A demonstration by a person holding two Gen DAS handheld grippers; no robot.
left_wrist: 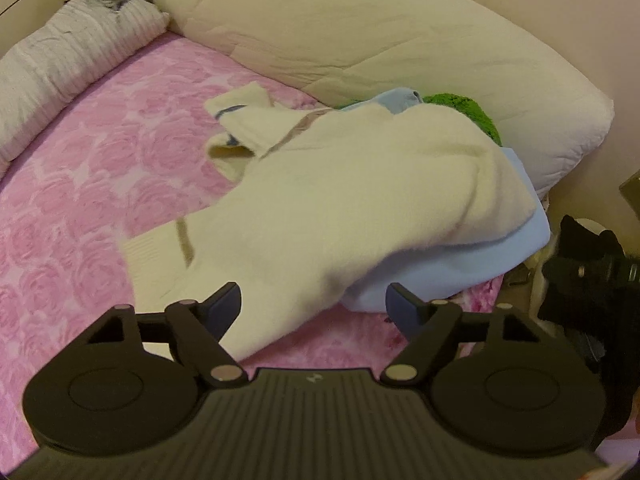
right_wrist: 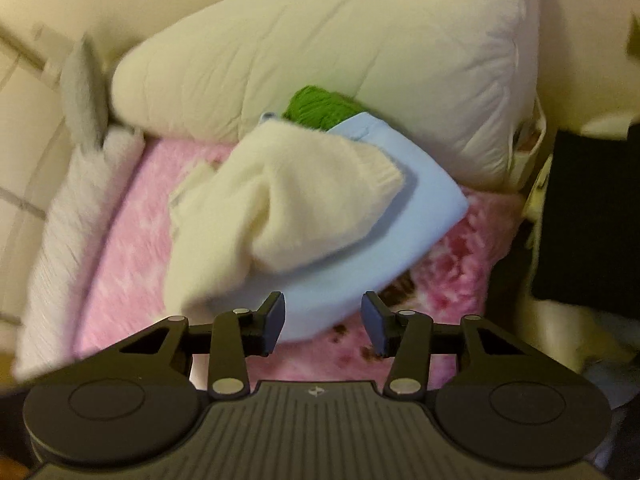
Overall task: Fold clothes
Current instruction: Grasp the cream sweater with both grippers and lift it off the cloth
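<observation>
A cream fleece garment [left_wrist: 340, 184] lies crumpled on the pink bed, draped over a light blue garment [left_wrist: 440, 264]. A green knit piece [left_wrist: 468, 108] peeks out behind them. My left gripper [left_wrist: 316, 304] stands open low over the cream garment's near corner, which lies between the fingers without being pressed. In the right wrist view the cream garment [right_wrist: 280, 192] covers the blue garment [right_wrist: 400, 200], with the green knit [right_wrist: 316, 108] behind. My right gripper [right_wrist: 324, 312] is open at the blue garment's near edge, which reaches between the fingers.
A pink floral bedspread [left_wrist: 100, 200] covers the bed. A thick cream duvet [left_wrist: 360, 32] is bunched along the far side. A ribbed grey-white pillow [left_wrist: 60, 64] lies at the left. Dark gear [left_wrist: 580, 272] sits past the bed's right edge.
</observation>
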